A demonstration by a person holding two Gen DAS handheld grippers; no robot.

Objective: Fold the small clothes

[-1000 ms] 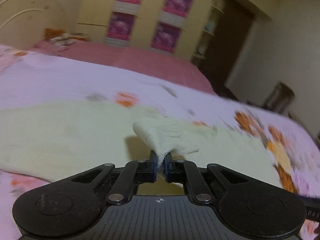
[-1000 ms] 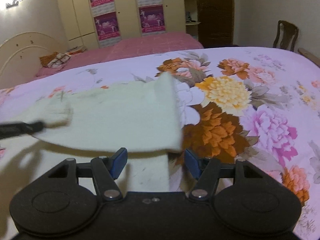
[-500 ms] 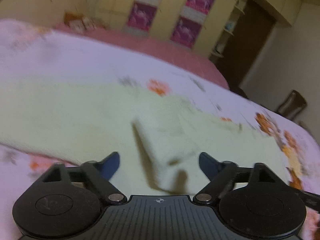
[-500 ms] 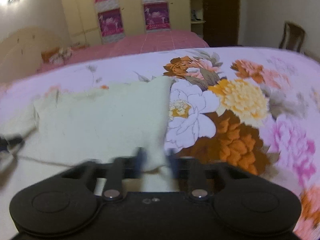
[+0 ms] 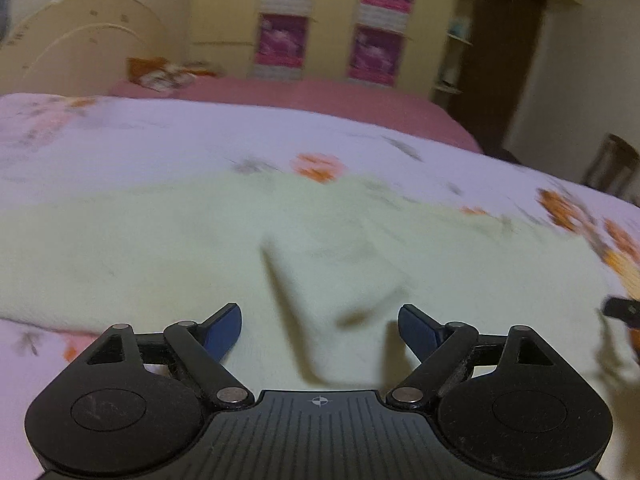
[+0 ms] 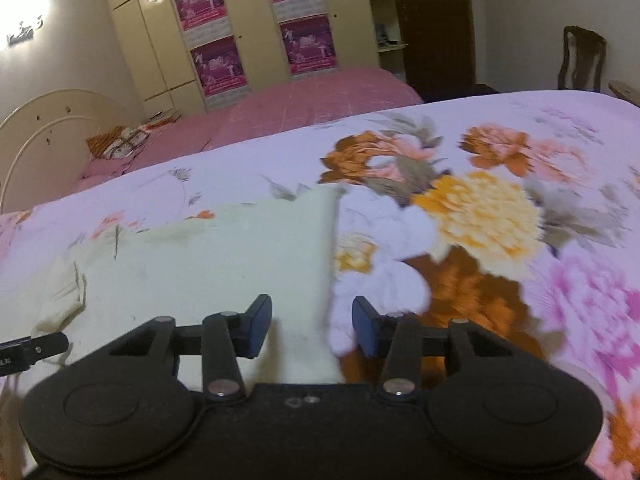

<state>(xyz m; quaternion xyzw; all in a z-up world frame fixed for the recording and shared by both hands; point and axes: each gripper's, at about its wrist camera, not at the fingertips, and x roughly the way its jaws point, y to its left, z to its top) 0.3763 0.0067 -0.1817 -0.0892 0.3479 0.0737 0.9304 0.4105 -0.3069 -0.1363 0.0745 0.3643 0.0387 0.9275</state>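
A pale cream garment point(image 5: 160, 248) lies spread on the floral bedspread point(image 5: 120, 140). My left gripper point(image 5: 319, 314) stands wide open over it. A raised fold of the cloth point(image 5: 336, 304) sits between its blue pads without touching them. In the right wrist view the same garment point(image 6: 220, 264) lies flat, its straight right edge running down between the fingers. My right gripper point(image 6: 311, 308) is opening, its pads clear of the cloth edge. The tip of the left gripper point(image 6: 32, 350) shows at the garment's left end.
The bedspread point(image 6: 480, 208) stretches far to the right with large flowers. Behind it lie a pink bed point(image 6: 320, 96) with a curved headboard point(image 6: 48, 128), a wardrobe point(image 6: 256, 32) with posters, a dark doorway and a wooden chair point(image 6: 580, 60).
My left gripper opened and let go of the pinched corner, which sank onto the garment. My right gripper shut on the lifted layer's edge, laid it down, and has parted again.
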